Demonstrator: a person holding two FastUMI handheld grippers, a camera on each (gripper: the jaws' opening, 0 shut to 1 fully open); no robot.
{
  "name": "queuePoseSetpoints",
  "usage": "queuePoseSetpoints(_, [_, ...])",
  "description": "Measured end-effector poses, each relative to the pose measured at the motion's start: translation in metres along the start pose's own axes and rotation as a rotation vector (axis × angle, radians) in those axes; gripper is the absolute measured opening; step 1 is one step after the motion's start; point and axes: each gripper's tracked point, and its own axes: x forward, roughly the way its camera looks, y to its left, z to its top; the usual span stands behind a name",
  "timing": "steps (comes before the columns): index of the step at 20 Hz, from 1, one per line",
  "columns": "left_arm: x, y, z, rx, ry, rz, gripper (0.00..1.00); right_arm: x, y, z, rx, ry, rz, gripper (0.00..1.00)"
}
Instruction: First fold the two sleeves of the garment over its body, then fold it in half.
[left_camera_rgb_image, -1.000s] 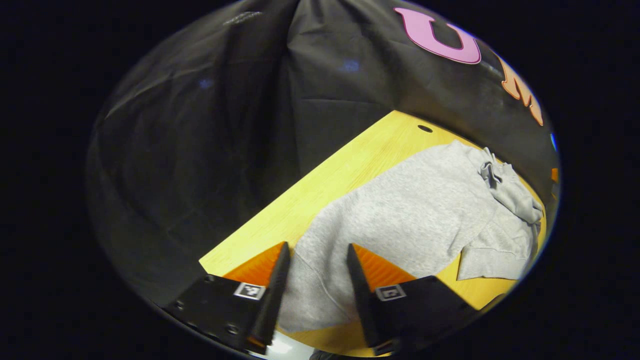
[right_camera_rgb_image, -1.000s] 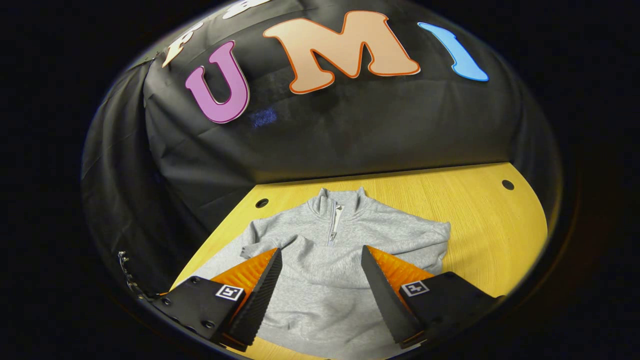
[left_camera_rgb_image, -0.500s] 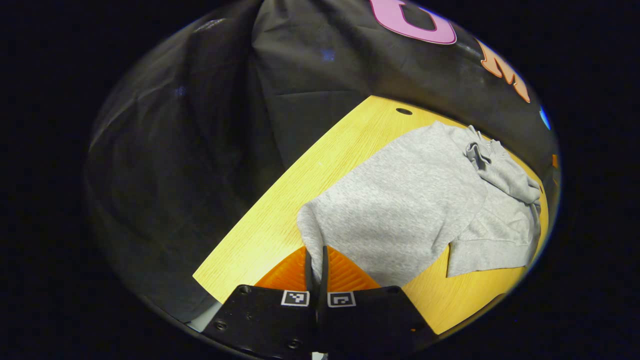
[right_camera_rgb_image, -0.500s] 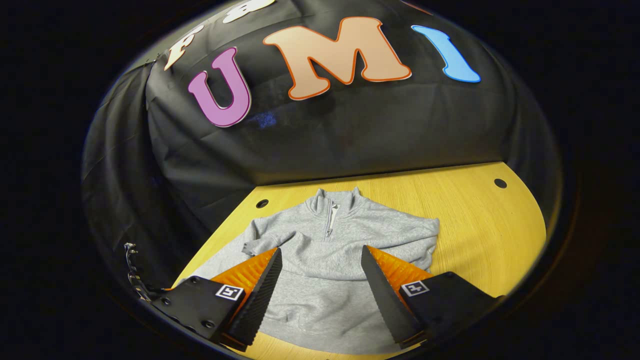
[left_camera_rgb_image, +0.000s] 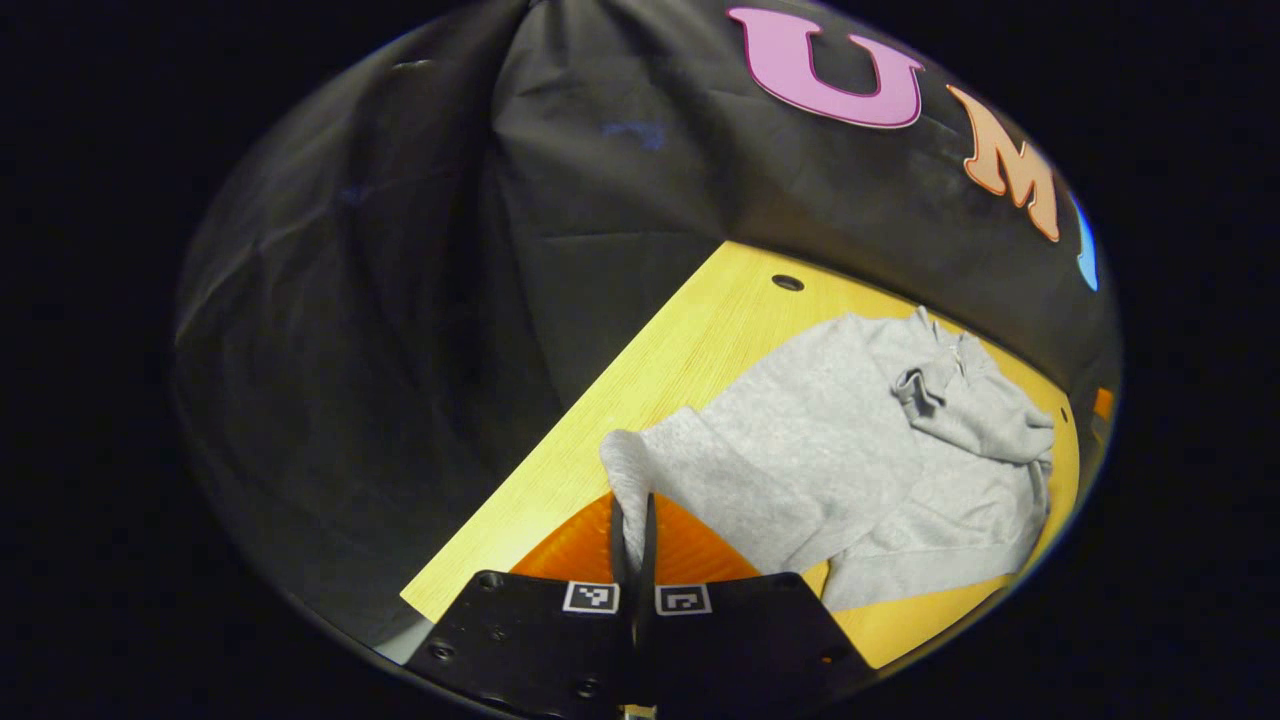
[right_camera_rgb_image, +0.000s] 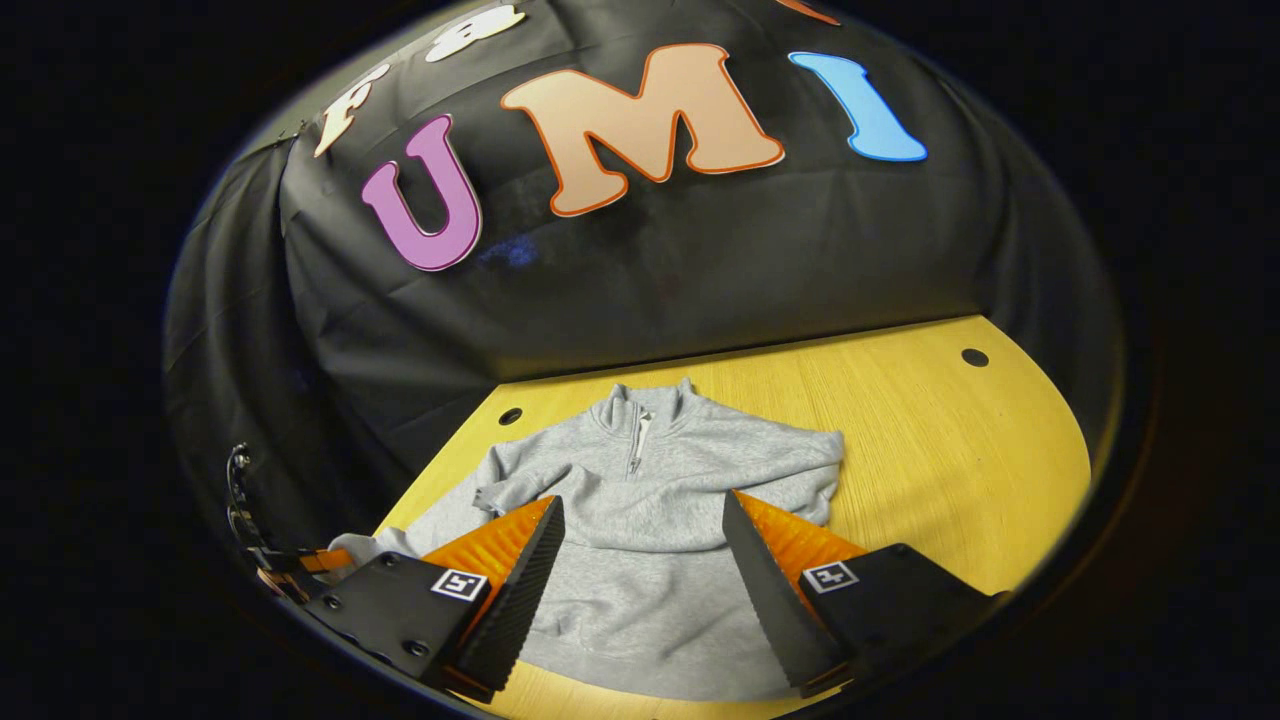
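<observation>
Your left gripper is clamped on the grey zip-neck sweatshirt's sleeve cuff at the yellow wooden table's left edge; right gripper gapes; no fold is finished.

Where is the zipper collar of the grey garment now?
In the right gripper view, the collar is at the garment's far end, near the booth wall, beyond the open right gripper.
</observation>
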Motion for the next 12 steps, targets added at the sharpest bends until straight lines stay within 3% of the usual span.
queuePoseSetpoints(1, [0.001, -0.004, 0.005, 0.006, 0.001, -0.007, 0.00, -0.003, -0.003, 0.000, 0.004, -0.004, -0.006, 0.98])
queuePoseSetpoints(8, [0.008, -0.046, 0.058, 0.053, -0.077, -0.082, 0.00, -0.029, -0.039, 0.001, 0.048, -0.026, -0.069, 0.94])
queuePoseSetpoints(9, [0.009, -0.054, 0.065, 0.066, -0.087, -0.094, 0.00, -0.033, -0.044, 0.001, 0.057, -0.029, -0.079, 0.98])
queuePoseSetpoints(12, [0.011, -0.079, 0.082, 0.098, -0.112, -0.131, 0.00, -0.044, -0.058, 0.000, 0.088, -0.036, -0.102, 0.94])
